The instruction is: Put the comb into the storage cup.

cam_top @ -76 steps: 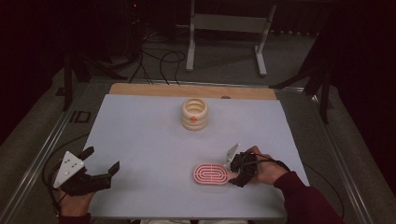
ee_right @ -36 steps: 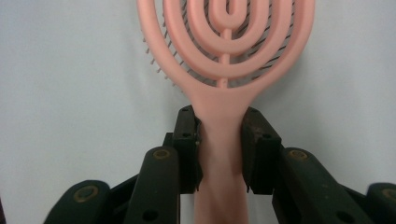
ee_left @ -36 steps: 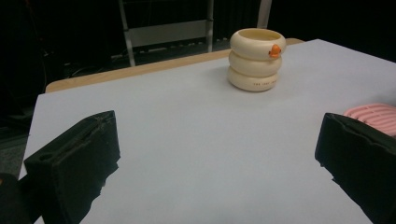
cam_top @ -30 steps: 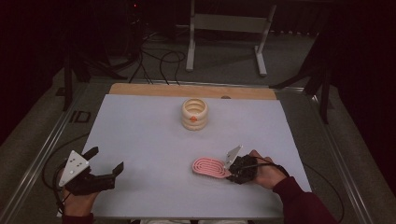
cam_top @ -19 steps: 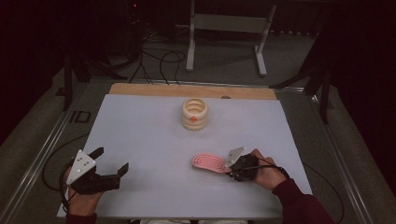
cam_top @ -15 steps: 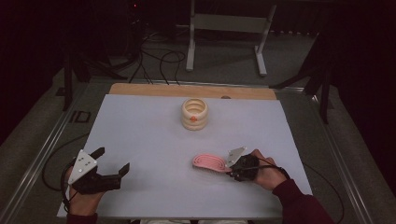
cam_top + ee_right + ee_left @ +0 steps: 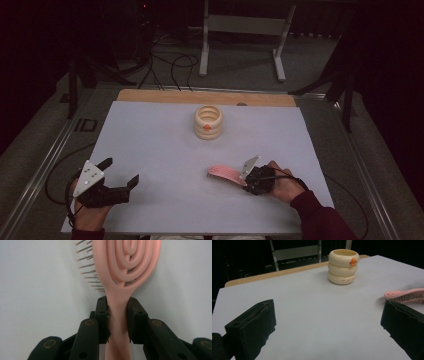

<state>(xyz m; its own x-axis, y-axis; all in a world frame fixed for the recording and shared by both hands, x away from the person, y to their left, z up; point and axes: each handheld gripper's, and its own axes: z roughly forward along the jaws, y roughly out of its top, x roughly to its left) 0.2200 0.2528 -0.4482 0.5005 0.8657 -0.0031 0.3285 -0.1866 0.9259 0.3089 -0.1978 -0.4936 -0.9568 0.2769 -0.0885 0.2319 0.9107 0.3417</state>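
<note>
Pink hairbrush is clamped by its handle in the right tool, head raised over the white surface, while the left tool rests wide open, holding nothing.

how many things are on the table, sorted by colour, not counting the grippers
pink: 1, the hairbrush, its handle clamped in the right gripper
cream: 1, the ringed cup with an orange spot on its side
total: 2
</note>
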